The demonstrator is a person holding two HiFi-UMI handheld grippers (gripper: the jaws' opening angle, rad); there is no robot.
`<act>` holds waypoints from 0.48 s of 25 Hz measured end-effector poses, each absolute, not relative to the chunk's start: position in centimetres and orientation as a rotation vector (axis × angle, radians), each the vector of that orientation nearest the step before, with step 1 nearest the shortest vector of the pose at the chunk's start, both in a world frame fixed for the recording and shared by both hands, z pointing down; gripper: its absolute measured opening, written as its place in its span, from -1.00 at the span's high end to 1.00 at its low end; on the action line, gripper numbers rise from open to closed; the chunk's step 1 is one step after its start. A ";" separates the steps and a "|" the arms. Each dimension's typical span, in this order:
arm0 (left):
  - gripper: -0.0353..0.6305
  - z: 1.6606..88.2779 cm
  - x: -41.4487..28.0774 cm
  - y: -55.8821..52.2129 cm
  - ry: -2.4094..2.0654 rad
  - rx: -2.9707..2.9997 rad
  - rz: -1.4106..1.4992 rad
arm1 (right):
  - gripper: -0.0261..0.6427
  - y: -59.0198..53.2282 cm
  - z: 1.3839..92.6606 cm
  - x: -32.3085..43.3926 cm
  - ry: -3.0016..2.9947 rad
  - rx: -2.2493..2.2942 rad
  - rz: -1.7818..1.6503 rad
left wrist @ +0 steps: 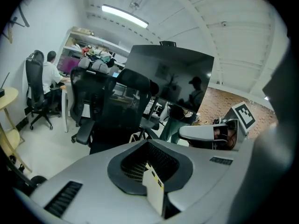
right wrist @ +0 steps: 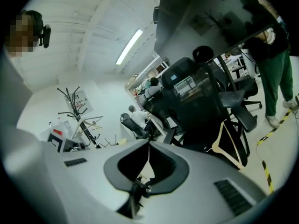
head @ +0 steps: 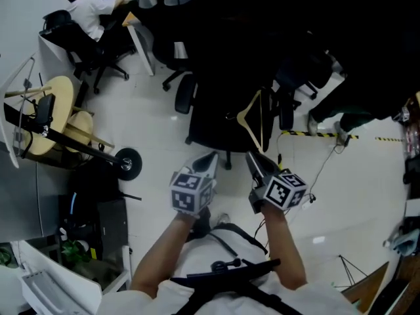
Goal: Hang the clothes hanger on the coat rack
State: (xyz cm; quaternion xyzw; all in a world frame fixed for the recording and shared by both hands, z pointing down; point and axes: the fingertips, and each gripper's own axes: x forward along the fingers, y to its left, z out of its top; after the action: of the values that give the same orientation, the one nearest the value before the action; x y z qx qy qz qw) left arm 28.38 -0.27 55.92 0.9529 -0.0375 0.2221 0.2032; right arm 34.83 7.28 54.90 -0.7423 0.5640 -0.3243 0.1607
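Wooden table far left, open white floor beside it. Left gripper and right gripper both clenched, side by side. Hanger ungripped, leaning on black chair just ahead. Coat rack well apart.

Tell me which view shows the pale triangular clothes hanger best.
The right gripper view: the pale triangular clothes hanger shows whole, against a black office chair. The head view shows the hanger smaller; the left gripper view, not clearly.

Office chairs ahead, bare floor leftward.
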 end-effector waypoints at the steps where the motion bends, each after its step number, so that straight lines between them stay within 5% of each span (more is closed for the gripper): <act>1: 0.90 56.1 28.9 -0.8 -0.087 2.656 0.626 | 0.86 6.5 55.0 35.2 1.607 -2.125 -0.925; 12: 0.90 58.2 34.3 -7.9 0.039 2.624 0.696 | 0.84 -1.7 57.1 38.5 1.554 -2.169 -0.993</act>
State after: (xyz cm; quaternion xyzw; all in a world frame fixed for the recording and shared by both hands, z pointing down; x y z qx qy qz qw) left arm 34.33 -7.93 58.18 0.9446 0.0142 0.2507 0.2114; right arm 38.54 -1.70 57.12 -0.7536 0.5400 -0.3449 0.1466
